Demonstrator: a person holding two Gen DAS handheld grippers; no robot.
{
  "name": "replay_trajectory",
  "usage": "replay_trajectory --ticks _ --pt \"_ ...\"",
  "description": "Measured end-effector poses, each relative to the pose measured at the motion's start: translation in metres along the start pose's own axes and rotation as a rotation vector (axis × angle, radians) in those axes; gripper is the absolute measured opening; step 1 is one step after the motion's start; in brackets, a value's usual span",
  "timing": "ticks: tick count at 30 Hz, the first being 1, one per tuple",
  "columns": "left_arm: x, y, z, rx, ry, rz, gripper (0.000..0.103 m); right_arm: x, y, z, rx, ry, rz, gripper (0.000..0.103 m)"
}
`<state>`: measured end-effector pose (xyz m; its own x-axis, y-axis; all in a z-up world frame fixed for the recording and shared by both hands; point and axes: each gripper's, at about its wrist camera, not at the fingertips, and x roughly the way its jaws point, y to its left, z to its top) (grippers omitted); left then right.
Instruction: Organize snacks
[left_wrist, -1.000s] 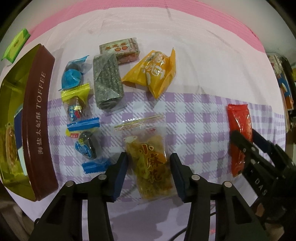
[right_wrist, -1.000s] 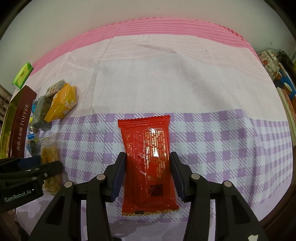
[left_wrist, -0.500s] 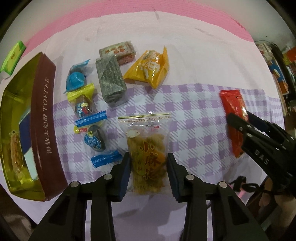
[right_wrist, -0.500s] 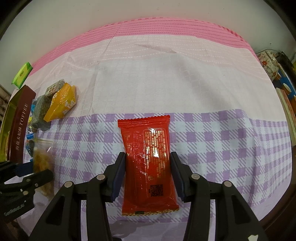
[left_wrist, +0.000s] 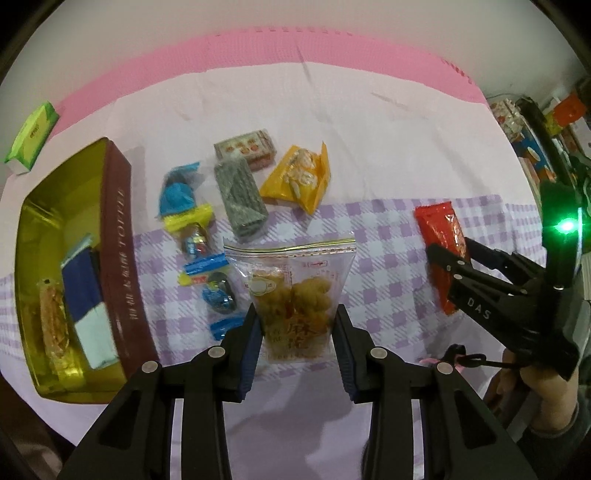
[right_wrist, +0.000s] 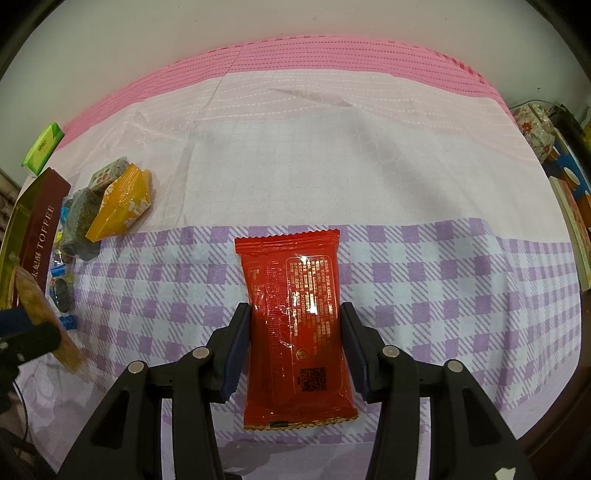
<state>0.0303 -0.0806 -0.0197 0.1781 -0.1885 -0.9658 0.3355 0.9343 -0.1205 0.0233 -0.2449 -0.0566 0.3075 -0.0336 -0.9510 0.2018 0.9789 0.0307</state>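
Note:
My left gripper (left_wrist: 298, 325) is shut on a clear zip bag of fried twists (left_wrist: 295, 291) and holds it above the cloth; the bag also shows at the left edge of the right wrist view (right_wrist: 40, 314). My right gripper (right_wrist: 295, 325) has its fingers on both sides of a red snack packet (right_wrist: 295, 317) that lies flat on the checked cloth, and it also shows in the left wrist view (left_wrist: 443, 243). An open brown and gold toffee tin (left_wrist: 114, 254) stands at the left with some snacks inside.
Between the tin and the held bag lie blue and yellow wrapped candies (left_wrist: 184, 206), a grey-green packet (left_wrist: 242, 199), a small patterned box (left_wrist: 247, 147) and an orange packet (left_wrist: 299, 181). A green box (left_wrist: 33, 136) lies at far left. Clutter stands beyond the right table edge (right_wrist: 554, 147).
My left gripper closed on the bag of fried twists and lifted it off the cloth, pulling back and up. The right gripper and red packet have not moved.

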Motion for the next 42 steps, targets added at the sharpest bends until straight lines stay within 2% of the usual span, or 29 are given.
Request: replay_trajectory --ticks 6,11,16,21,25,31,42 --pt "-0.029 0.028 0.005 -0.023 -0.053 0.004 0.038 0.0 0.0 0.0 -0.002 -0.001 -0.004 0.046" --pt "-0.057 0.064 0.005 -0.069 -0.102 0.058 0.038 0.001 0.0 0.0 -0.003 -0.001 -0.005 0.046" --pt "-0.075 0.113 0.0 -0.125 -0.119 0.151 0.038 0.0 0.001 0.0 -0.004 -0.004 -0.015 0.047" --pt "-0.074 0.158 -0.01 -0.206 -0.085 0.226 0.038 0.0 0.002 0.0 -0.003 -0.004 -0.018 0.047" --pt "-0.068 0.185 -0.019 -0.229 -0.045 0.268 0.038 0.0 0.002 -0.001 -0.007 -0.004 -0.022 0.047" --pt "-0.047 0.206 -0.028 -0.242 0.016 0.321 0.038 0.001 0.003 -0.001 -0.008 -0.004 -0.023 0.047" --pt "-0.025 0.23 -0.036 -0.282 0.06 0.351 0.038 0.001 0.005 -0.001 -0.013 -0.004 -0.037 0.047"
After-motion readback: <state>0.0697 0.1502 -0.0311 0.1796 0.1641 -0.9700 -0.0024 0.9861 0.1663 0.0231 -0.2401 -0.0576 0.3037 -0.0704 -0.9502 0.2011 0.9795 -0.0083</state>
